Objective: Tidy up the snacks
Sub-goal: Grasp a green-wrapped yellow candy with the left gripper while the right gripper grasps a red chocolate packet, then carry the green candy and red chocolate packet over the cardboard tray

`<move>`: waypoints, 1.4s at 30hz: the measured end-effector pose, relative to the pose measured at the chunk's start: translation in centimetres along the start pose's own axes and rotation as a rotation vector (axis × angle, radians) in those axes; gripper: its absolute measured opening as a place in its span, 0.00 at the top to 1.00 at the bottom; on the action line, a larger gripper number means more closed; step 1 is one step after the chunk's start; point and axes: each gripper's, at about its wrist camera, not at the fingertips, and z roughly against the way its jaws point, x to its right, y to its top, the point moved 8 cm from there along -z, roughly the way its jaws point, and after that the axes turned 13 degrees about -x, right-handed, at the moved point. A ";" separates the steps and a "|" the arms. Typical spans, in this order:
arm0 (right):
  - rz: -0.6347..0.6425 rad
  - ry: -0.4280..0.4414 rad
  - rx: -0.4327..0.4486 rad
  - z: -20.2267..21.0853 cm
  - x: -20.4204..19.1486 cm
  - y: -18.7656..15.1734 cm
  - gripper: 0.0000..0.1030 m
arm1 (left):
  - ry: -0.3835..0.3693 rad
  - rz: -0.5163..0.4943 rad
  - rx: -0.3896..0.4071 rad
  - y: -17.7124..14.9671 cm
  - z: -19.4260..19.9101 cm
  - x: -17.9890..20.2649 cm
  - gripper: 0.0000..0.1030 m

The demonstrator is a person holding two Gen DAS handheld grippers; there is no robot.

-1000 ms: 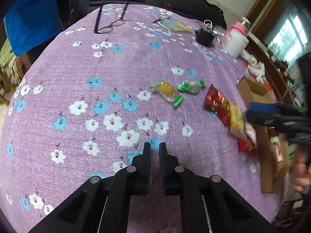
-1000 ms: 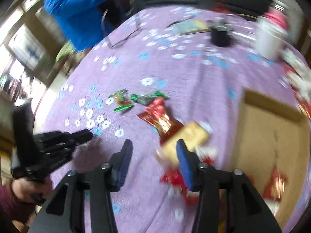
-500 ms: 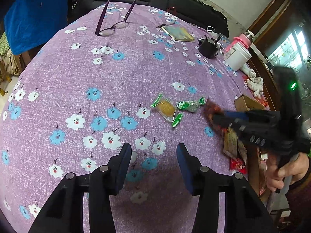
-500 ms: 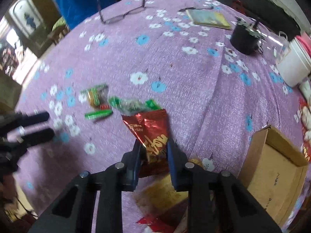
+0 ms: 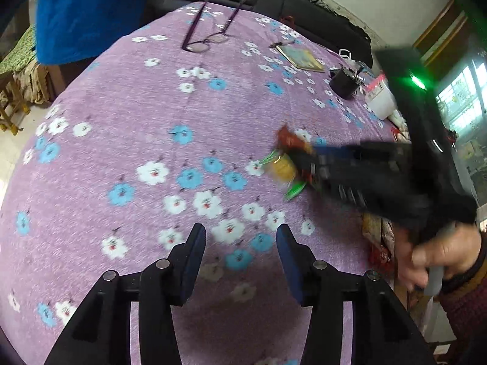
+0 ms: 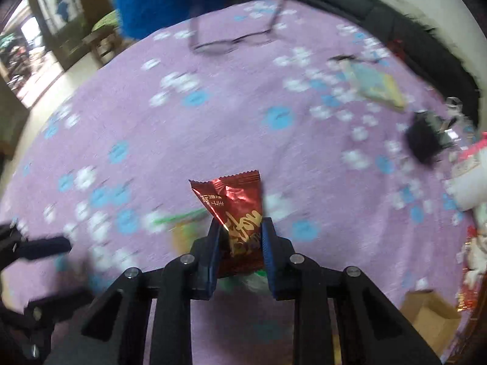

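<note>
A round table under a purple flowered cloth [image 5: 127, 115] fills both of my wrist views. At two o'clock in my left view my right gripper [image 5: 299, 159] reaches in blurred, a hand [image 5: 438, 255] clasped on its grip at four o'clock. My left gripper [image 5: 240, 243] hangs at six o'clock with its blue-padded jaws standing apart and nothing but cloth between them. At five o'clock in my right view sits the corner of a cardboard box [image 6: 432, 319], well apart from the packet I carry. A pair of purple glasses [image 5: 210, 39] lies at twelve o'clock, a booklet [image 5: 299, 57] and a dark cup [image 5: 345, 82] at one o'clock. At centre in my right view, my right gripper's jaws are clamped on a red foil snack packet [image 6: 234, 200], its crimped top sticking up past the fingertips, lifted clear of the cloth. Beneath it, blurred, lies a yellow snack in a green-ended wrapper [image 5: 281, 167].
</note>
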 end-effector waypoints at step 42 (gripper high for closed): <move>-0.230 0.285 0.086 6.5 -5.0 -15.6 0.76 | 0.053 -0.009 0.132 -6.0 3.4 1.5 0.69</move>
